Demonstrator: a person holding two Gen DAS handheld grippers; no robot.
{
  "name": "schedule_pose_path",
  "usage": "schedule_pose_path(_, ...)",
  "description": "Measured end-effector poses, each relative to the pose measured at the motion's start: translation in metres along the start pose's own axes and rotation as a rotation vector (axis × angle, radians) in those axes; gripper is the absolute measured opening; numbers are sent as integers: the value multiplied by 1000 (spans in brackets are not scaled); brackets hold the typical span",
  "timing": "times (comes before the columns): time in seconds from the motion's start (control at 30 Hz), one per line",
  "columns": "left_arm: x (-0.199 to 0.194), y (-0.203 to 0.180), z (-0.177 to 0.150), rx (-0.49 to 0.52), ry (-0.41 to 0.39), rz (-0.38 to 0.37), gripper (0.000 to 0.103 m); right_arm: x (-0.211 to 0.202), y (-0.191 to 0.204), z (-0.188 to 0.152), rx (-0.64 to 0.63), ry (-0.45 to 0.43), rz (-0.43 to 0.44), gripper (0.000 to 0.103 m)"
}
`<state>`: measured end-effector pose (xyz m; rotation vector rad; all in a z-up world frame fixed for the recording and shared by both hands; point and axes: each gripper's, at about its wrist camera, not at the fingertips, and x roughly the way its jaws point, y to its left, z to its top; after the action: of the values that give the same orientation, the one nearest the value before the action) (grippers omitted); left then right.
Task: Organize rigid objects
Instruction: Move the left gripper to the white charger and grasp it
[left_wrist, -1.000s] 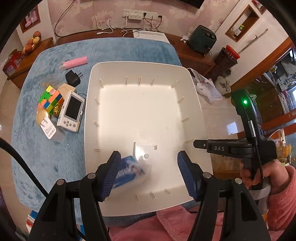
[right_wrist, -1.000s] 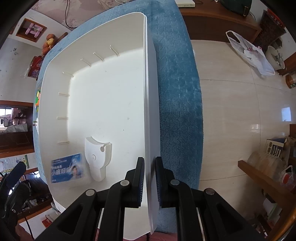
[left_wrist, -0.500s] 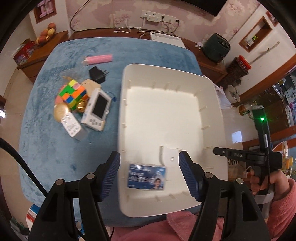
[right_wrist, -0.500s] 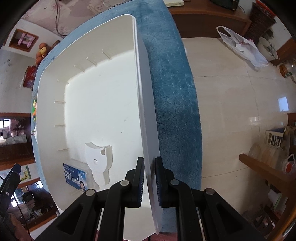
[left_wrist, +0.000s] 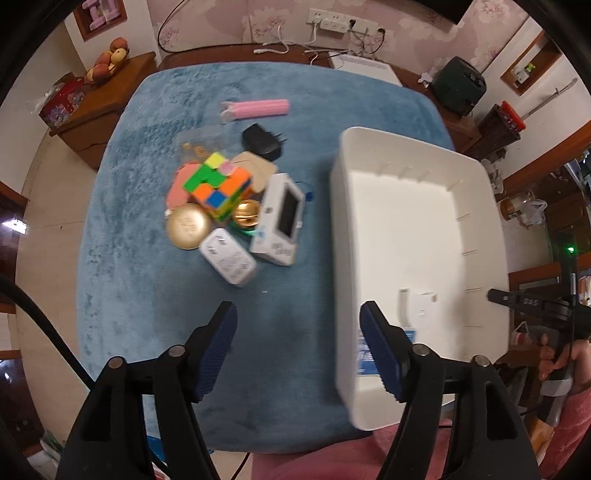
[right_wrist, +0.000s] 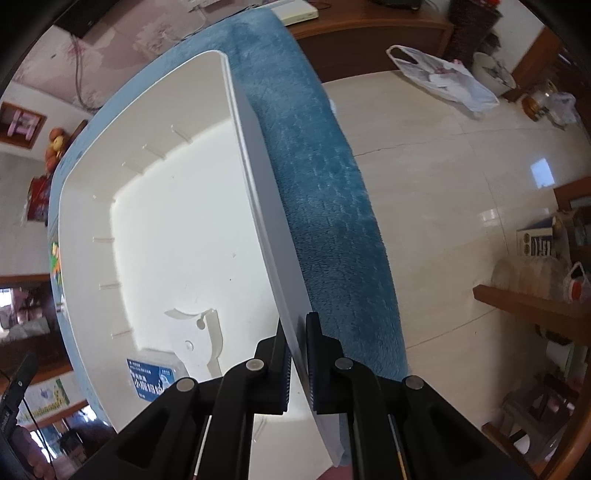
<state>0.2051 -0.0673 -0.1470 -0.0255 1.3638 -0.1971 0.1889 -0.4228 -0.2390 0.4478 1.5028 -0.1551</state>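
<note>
A white bin (left_wrist: 476, 206) stands on the right of the blue table; its right wall (right_wrist: 266, 221) is clamped in my shut right gripper (right_wrist: 297, 358). Inside lie a blue card box (right_wrist: 155, 380) and a white plastic piece (right_wrist: 207, 332). My left gripper (left_wrist: 299, 347) is open and empty above the bare cloth left of the bin. A pile lies ahead of it: a Rubik's cube (left_wrist: 218, 184), a white handheld device (left_wrist: 282, 219), a white adapter (left_wrist: 227, 256), a gold disc (left_wrist: 188, 227), a gold bell (left_wrist: 245, 214), a black plug (left_wrist: 262, 142), a pink tube (left_wrist: 258, 109).
The blue cloth (left_wrist: 155, 295) covers the table; its right edge (right_wrist: 332, 221) drops to a tiled floor. A wooden sideboard with fruit (left_wrist: 110, 62) stands far left. A white plastic bag (right_wrist: 443, 77) lies on the floor.
The left gripper has swung left, off the bin and over the bare cloth, facing the pile. The right gripper stays shut on the bin wall.
</note>
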Motion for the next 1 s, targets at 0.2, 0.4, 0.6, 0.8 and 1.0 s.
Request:
schedule_pose_path(0.2,13,29,11,52,46,38,78,-2,0,-3,65,-24,-25,8)
schedule_pose_path(0.4,35,52,22,103,104,49,79,-2,3,-5,114,-41,-55,9)
schedule_pose_path(0.6,63,57,34,187,161,58,79,-3,5,-7,151,-58,-79,10)
schedule_pose_path(0.8,89,57,46,226,239,25,80,-6,5,-12,183,-74,-96,12)
schedule_pose_path(1.0,110,56,55,229,289,21,80,-6,6,-12,200,-84,-102,12)
